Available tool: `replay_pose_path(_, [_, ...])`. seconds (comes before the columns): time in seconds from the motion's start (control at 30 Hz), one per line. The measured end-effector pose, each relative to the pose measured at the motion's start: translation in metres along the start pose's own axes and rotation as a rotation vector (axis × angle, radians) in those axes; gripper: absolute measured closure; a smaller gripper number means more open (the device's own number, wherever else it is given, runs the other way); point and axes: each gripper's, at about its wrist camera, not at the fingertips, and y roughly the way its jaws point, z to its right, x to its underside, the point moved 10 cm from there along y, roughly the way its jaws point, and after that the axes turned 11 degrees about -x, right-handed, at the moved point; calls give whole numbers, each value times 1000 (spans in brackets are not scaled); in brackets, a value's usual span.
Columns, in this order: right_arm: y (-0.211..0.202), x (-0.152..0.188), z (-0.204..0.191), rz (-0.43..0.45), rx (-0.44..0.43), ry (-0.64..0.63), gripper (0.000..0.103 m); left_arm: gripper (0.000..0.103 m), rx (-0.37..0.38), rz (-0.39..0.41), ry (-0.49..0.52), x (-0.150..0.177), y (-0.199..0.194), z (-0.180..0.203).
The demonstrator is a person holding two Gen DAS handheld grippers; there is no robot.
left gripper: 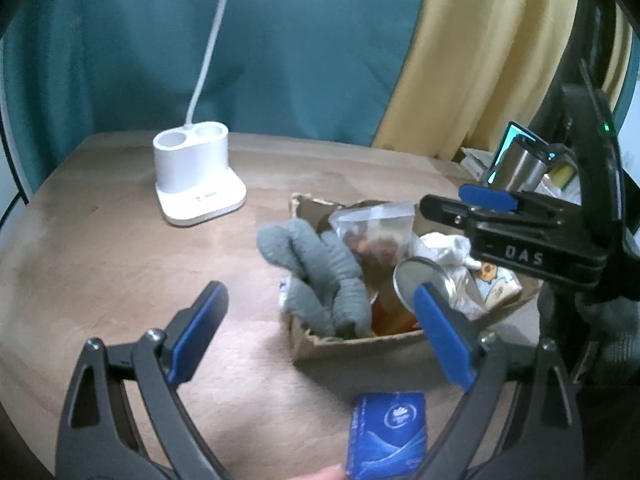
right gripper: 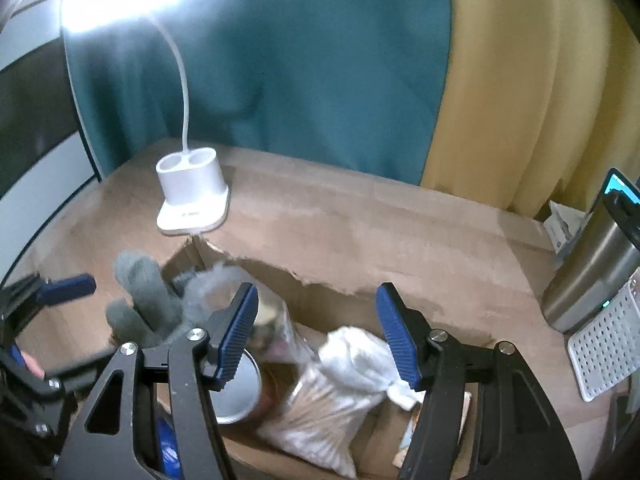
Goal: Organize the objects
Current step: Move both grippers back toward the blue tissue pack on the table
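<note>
We take the cardboard box on the table as our landmark. Much of its contents is hard to read: both views are blurred, and the right wrist view cuts off the near side of the box behind the gripper frame. A grey glove hangs over the box's left end. Behind it stands a clear bag of something brownish we cannot identify. A round metal lid sits mid-box, partly hidden by a blue pad. To its right lies a white crumpled bundle, resting on a clear packet of thin sticks. At the far right of the box a printed card is too blurred to read.

Just in front of the box, a blue packet is cut off by the bottom edge of the left wrist view, a fingertip beside it.

Our left gripper tilts down towards the box's near left corner, jaws spread wide and empty. Our right gripper tilts down over the box, above the bundle, its jaws part-way apart with nothing between the pads.

Beyond the box to the left stands a white lamp base. Right of the box, a steel tumbler and a white perforated basket are cut off at the frame edge.
</note>
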Motion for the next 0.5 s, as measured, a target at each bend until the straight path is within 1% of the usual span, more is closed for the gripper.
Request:
replay_pose_path(0.17, [10,5,-9,-38,2,-14,38,8,-14,13,-1,1,-4,-10])
replay_pose_path(0.37, [4,12,-15,-47,0,-4,38,8,-37,31,-6,4,-9,-20])
replay_pose_path(0.43, [0,15,-18,-52,1,-2,35,8,-45,37,-13,5,-10,-22])
replay_pose_path(0.47, [-2,17,-19,-53,-1,-2,32,8,-51,38,-17,6,-11,-23])
replay_pose_path(0.5, [-5,19,-21,-53,-3,-1,31,8,-56,37,-20,7,-11,-25])
